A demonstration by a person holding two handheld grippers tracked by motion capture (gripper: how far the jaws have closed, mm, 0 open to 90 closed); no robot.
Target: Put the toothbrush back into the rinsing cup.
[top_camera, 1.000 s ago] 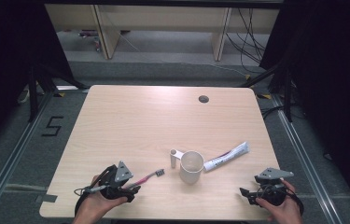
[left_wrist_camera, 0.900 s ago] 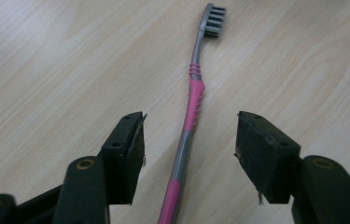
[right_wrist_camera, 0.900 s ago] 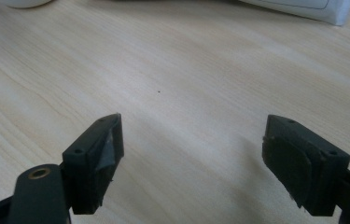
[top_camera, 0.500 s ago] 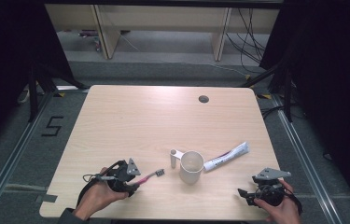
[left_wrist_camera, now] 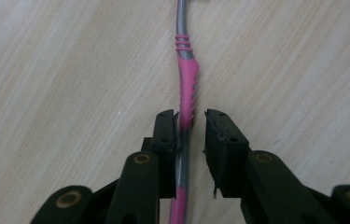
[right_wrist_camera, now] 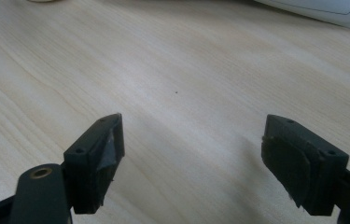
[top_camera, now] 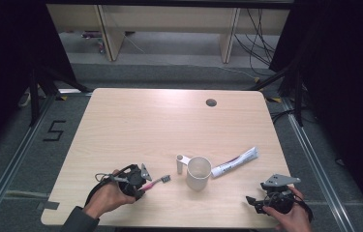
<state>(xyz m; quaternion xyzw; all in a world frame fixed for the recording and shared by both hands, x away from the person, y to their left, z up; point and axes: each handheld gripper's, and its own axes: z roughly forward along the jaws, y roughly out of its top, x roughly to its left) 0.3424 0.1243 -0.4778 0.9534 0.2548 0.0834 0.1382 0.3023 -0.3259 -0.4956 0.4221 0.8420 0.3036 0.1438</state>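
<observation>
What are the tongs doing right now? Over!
Left tongs closing around pink-and-grey plastic toothbrush, one pad touching, gap at the other. Right tongs open, idle. Nothing in the way.

Two hand-held grippers low at the near edge of the table

The left gripper [top_camera: 143,186] sits in the person's left hand [top_camera: 106,195], pointing right; its jaws have just been closing and stand narrow around a toothbrush [left_wrist_camera: 186,84] handle, one pad touching it, the other just clear. The right gripper [top_camera: 252,202], in the right hand [top_camera: 285,215], points left with jaws spread wide.
</observation>
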